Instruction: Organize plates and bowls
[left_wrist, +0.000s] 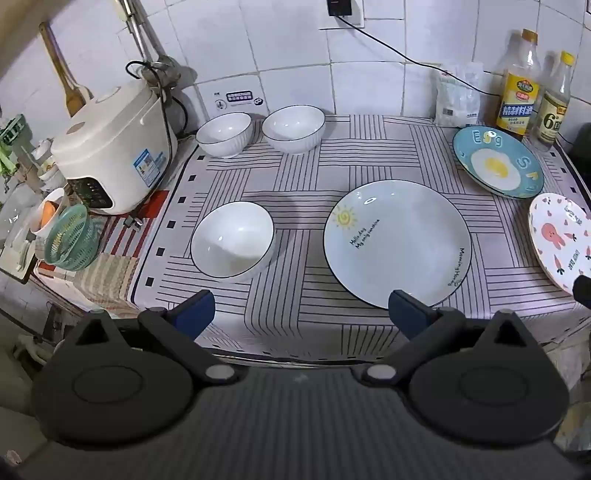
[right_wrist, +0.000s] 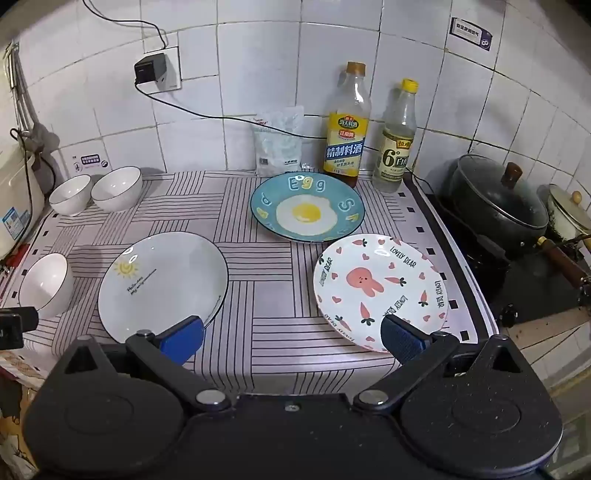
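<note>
- Plates and bowls were all found loose on the cloth-covered tabletop (left_wrist: 295, 177), none stacked and none touching another.
- The sun plate (left_wrist: 397, 242) lay flat near the front edge, with the near bowl (left_wrist: 232, 240) just beside it on the rice-cooker side.
- The two rear bowls (left_wrist: 258, 133) stood upright side by side against the tiled wall, near the rice cooker (left_wrist: 114, 147).
- The egg plate (right_wrist: 307, 207) sat towards the back, just in front of the two bottles (right_wrist: 369, 129); the rabbit plate (right_wrist: 380, 291) lay nearer you, close to the stove-side edge of the cloth.
- Your left gripper (left_wrist: 301, 312) stood wide and carried nothing, hovering over the front edge between the near bowl and the sun plate.
- Your right gripper (right_wrist: 291, 336) was likewise wide and empty, between the sun plate and the rabbit plate.
- In my judgement, all six pieces were glazed ceramic: rigid, fairly heavy for their size, slick under the pads and liable to chip if knocked together.
- The plates lay low, so the rim offered the only purchase; you would have needed one finger under the lip and one above.
- The bowls would have been best pinched across the wall at the rim, one finger inside.
- The cloth may have slid or bunched under a dragged dish; lifting clear looked safer.
</note>
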